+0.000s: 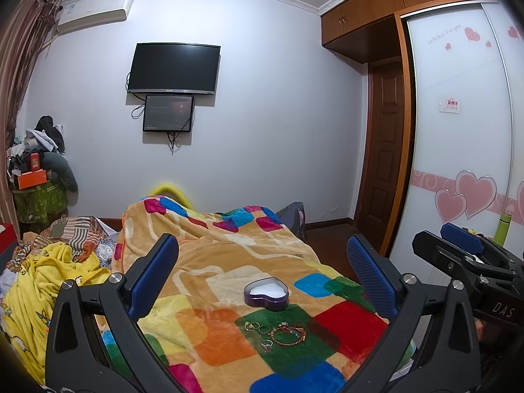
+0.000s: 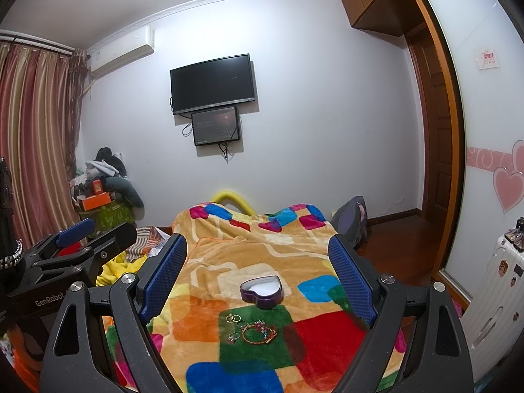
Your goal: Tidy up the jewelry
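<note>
A purple heart-shaped box (image 1: 266, 293) with a white lining stands open on the patchwork blanket (image 1: 209, 262); it also shows in the right wrist view (image 2: 261, 292). Just in front of it, on a green patch, lie a red bracelet (image 1: 289, 331), a few small rings (image 1: 254, 327) and a ring with a stone (image 1: 267, 346). In the right wrist view the bracelet (image 2: 258, 331) and rings (image 2: 234, 319) lie the same way. My left gripper (image 1: 262, 262) is open and empty above the bed. My right gripper (image 2: 258, 262) is open and empty beside it.
The right gripper's body (image 1: 471, 262) shows at the left view's right edge. Yellow and striped bedding (image 1: 55, 268) is piled left. A wardrobe (image 1: 458, 131) with heart stickers, a door (image 1: 383, 150) and a white suitcase (image 2: 491, 294) stand right. A wall TV (image 1: 173, 68) hangs ahead.
</note>
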